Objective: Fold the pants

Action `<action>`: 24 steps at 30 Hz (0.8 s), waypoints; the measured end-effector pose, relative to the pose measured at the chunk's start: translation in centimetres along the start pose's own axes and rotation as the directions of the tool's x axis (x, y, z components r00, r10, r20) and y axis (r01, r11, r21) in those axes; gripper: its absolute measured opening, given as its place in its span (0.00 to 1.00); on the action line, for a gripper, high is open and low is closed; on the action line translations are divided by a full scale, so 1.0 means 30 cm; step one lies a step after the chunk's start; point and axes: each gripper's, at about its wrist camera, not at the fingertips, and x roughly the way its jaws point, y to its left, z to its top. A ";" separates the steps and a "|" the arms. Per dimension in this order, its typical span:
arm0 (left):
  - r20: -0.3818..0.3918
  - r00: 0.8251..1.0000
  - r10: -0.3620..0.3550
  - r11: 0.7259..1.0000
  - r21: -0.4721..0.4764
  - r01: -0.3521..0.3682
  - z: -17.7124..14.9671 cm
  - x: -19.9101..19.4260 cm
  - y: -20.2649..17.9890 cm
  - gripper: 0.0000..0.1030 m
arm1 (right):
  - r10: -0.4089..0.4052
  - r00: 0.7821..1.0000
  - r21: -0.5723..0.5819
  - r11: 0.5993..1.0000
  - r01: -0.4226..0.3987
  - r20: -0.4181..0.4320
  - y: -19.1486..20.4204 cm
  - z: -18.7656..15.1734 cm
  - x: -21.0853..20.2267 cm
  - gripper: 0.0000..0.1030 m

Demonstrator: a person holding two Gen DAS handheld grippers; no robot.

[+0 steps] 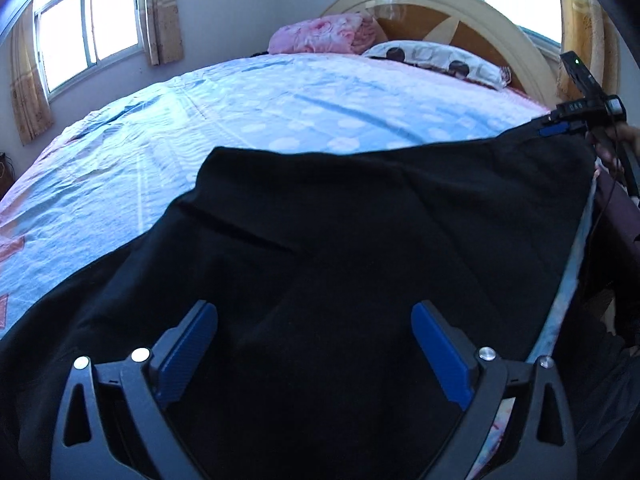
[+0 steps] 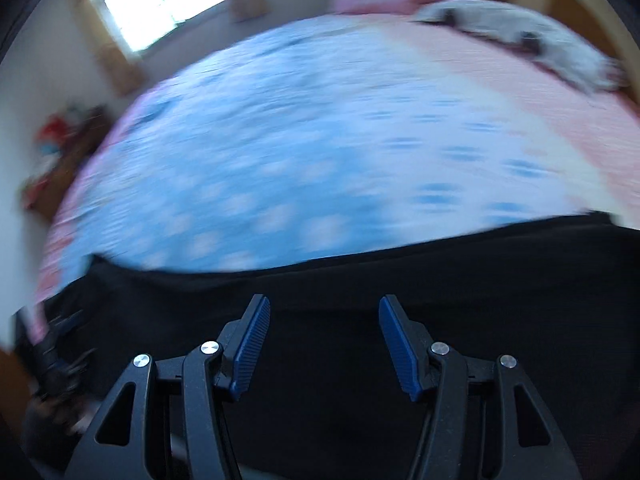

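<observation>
Black pants (image 1: pixel 360 240) lie spread on near edge of bed w/ blue dotted sheet (image 1: pixel 280 100). Left gripper (image 1: pixel 314 344) above them, jaws wide apart, empty. Right gripper (image 2: pixel 324 340) spread partway, nothing between fingers, pic blurred

A bed (image 1: pixel 280 100) with a blue dotted sheet fills the room. At its head, an arched cream headboard (image 1: pixel 460 4), a pink quilt (image 1: pixel 320 34) and a spotted pillow (image 1: pixel 440 60). Daylight enters a barred window (image 1: pixel 88 20) flanked by beige curtains (image 1: pixel 164 12).
</observation>
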 end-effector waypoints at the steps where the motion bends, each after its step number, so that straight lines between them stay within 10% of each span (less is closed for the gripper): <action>1: -0.008 1.000 0.012 1.000 0.008 -0.012 0.002 0.002 -0.012 0.98 | 0.022 0.999 0.014 1.000 -0.023 0.027 -0.024 0.015 0.014 0.57; 7: 0.011 0.999 -0.037 0.999 0.020 0.036 0.042 -0.063 -0.093 0.98 | 0.061 0.992 0.006 0.998 -0.062 0.111 -0.050 0.071 0.063 0.57; 13: 0.064 0.991 -0.120 0.989 0.089 0.114 0.124 -0.083 -0.221 0.98 | 0.170 0.962 0.051 0.981 -0.185 0.215 -0.140 -0.050 -0.179 0.57; 24: -0.051 0.989 -0.141 0.975 0.167 0.147 0.189 0.159 -0.380 1.00 | 0.046 0.967 0.393 0.908 -0.145 0.252 -0.508 -0.349 -0.352 0.57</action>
